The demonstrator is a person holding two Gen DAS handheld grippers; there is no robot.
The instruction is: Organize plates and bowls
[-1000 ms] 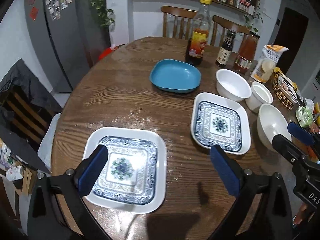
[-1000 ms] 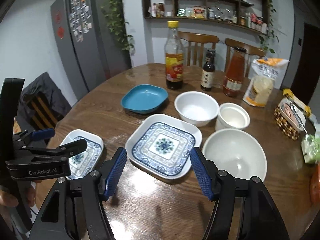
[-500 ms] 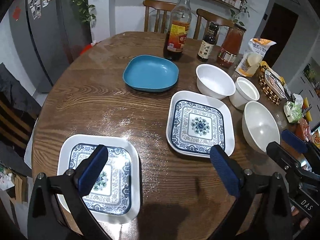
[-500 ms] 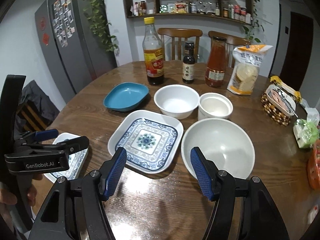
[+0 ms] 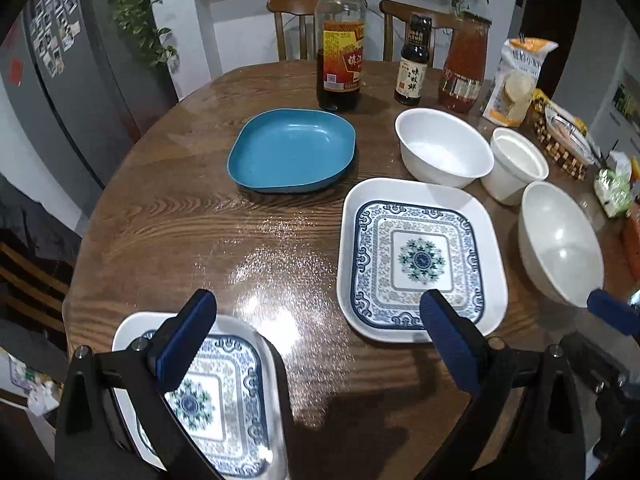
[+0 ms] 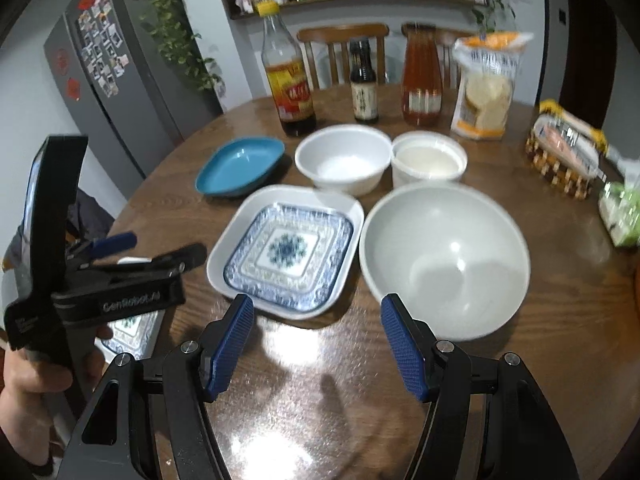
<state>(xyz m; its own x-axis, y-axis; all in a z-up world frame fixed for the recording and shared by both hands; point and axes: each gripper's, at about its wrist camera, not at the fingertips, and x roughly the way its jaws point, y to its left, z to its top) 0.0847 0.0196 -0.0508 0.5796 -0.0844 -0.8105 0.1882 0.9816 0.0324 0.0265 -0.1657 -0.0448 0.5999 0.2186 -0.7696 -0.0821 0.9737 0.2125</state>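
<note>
Both sets of fingers are spread wide and empty, left gripper (image 5: 316, 340) hovering by the near patterned plate (image 5: 224, 396), so I'd slide one finger under its rim beside the center patterned plate (image 5: 420, 258), right gripper (image 6: 318, 346) waiting.

Dim indoor light from overhead throws white glare patches on the glossy counter (image 5: 256, 308). The right wrist view is motion-blurred; fisheye bending and black vignette mark both frames' edges.

three plates (image 5: 420, 258), three bowls (image 5: 444, 146), three bottles (image 5: 339, 40)
</note>
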